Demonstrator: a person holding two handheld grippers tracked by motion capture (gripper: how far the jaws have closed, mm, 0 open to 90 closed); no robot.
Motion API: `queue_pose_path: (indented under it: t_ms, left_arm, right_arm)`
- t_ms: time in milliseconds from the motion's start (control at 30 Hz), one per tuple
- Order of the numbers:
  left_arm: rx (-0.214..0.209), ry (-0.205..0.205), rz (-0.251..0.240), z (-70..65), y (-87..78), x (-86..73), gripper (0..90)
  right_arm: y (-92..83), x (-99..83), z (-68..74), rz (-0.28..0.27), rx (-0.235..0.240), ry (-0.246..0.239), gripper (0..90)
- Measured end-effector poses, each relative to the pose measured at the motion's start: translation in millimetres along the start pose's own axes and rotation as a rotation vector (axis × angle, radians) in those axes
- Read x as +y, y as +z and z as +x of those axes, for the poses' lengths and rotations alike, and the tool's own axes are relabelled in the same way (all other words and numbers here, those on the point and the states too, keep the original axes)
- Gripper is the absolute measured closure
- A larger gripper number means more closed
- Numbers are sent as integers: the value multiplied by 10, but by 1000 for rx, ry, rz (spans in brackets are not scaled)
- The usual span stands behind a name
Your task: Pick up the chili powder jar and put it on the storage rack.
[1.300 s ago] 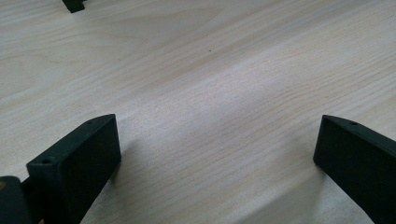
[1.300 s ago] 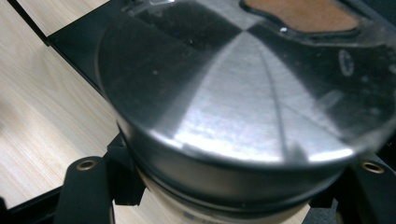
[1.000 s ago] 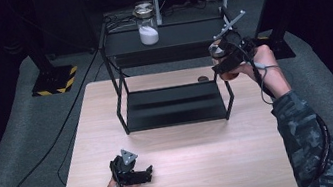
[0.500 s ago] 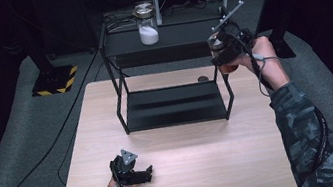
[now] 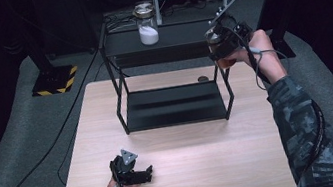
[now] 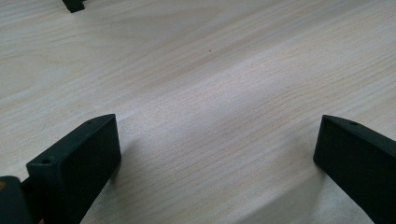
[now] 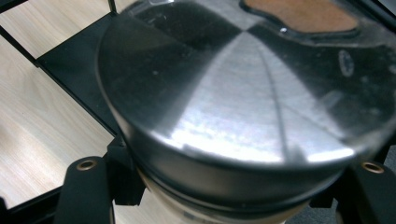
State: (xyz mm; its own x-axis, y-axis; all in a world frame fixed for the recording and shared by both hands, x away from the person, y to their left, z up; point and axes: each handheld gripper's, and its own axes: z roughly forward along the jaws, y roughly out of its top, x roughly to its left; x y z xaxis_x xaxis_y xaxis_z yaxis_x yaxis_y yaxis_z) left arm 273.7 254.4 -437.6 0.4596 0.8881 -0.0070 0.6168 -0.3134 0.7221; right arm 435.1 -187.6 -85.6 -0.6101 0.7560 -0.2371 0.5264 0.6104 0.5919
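gripping a metal-lidded jar (image 7: 243, 112) between its closed fingers (image 7: 86, 191), the right gripper (image 5: 222, 46) hangs beside the rack (image 5: 163, 38).

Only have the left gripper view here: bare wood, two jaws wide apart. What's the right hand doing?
Observer: The right gripper is shut on a metal-lidded jar, held in the air near the right end of the black rack.
Operator: Anything on that rack?
Observer: A second jar with white powder in it stands upright on the top shelf, left of middle.
Operator: Lower shelf?
Observer: The lower shelf has nothing on it.
Operator: Where does my gripper sit on the table?
Observer: The left gripper rests near the front edge, left of centre, well apart from the rack.
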Motion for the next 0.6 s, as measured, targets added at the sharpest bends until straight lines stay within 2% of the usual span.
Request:
queue_pose_path:
  t_ms: [600]
  left_arm:
    - [0, 0, 0, 0, 0, -1, 2]
  right_arm:
    - [-113, 136, -11, -34, -41, 17, 310]
